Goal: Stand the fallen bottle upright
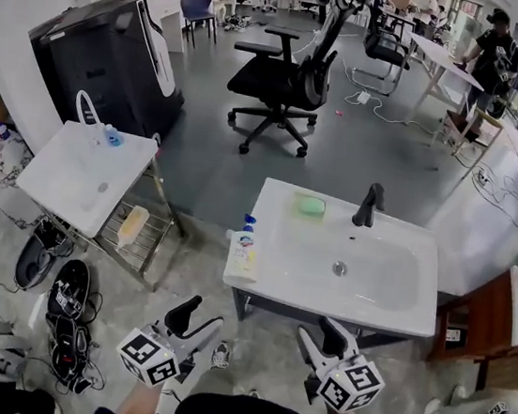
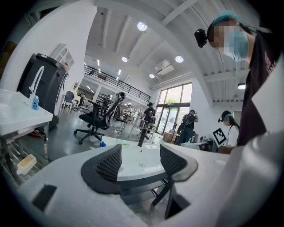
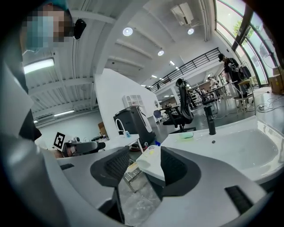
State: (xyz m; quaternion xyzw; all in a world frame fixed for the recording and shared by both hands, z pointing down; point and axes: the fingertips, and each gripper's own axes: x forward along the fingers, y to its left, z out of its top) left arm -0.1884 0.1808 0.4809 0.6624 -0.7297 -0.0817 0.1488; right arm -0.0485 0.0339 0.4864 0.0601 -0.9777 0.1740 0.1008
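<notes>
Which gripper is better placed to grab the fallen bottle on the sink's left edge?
Probably left. The left gripper is open, empty and nearer the bottle lying on the left edge of the sink. The right gripper, also open, sits farther across.

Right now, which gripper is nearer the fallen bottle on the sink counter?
Left. In the head view the left gripper is just short of the bottle; the right gripper is farther off to its right.

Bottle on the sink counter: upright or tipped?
Tipped. The bottle lies flat on its side at the left edge of the sink counter, its blue cap pointing away from the person.
</notes>
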